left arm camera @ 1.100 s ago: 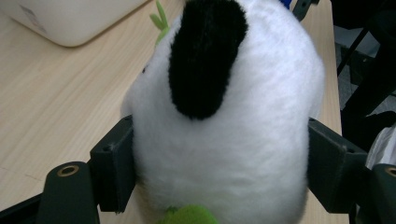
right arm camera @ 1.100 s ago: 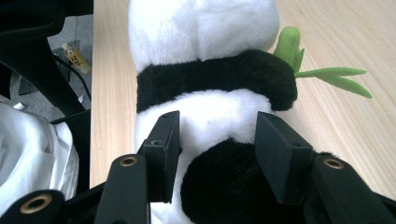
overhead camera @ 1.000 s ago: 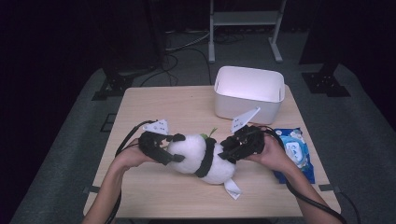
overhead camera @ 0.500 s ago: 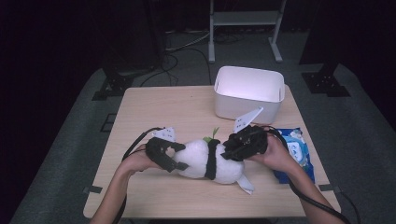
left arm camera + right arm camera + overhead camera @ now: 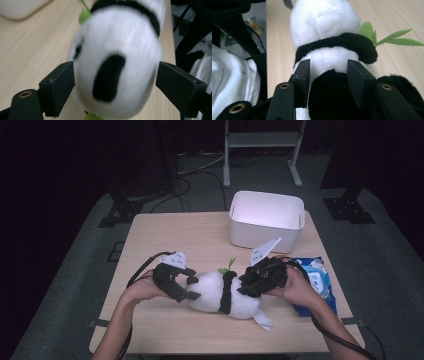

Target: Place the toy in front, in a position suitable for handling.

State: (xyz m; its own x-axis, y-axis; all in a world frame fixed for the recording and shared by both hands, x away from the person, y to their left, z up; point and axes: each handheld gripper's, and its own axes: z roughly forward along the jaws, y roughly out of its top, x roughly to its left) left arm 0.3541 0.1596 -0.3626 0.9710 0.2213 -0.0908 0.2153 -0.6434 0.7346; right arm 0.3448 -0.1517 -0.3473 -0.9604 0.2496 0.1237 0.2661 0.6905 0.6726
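Observation:
A black and white panda plush (image 5: 217,292) with a green leaf sprig (image 5: 227,266) lies on its side at the front middle of the wooden table (image 5: 165,237). My right gripper (image 5: 246,287) is shut on the plush's lower body; in the right gripper view its jaws (image 5: 328,67) pinch the white and black fur (image 5: 329,32). My left gripper (image 5: 192,287) stands open at the plush's head. In the left gripper view the head (image 5: 117,62) sits between the wide-apart jaws (image 5: 115,75), and the left jaw brushes the fur.
A white bin (image 5: 266,217) stands at the back right of the table. A blue packet (image 5: 316,279) lies by the right edge, partly under the right hand. Cables trail off the table's front edge from both grippers. Dark stands surround the table.
The plush has come down and toward the front, carried by the right gripper. My left gripper has moved right until its jaws straddle the head.

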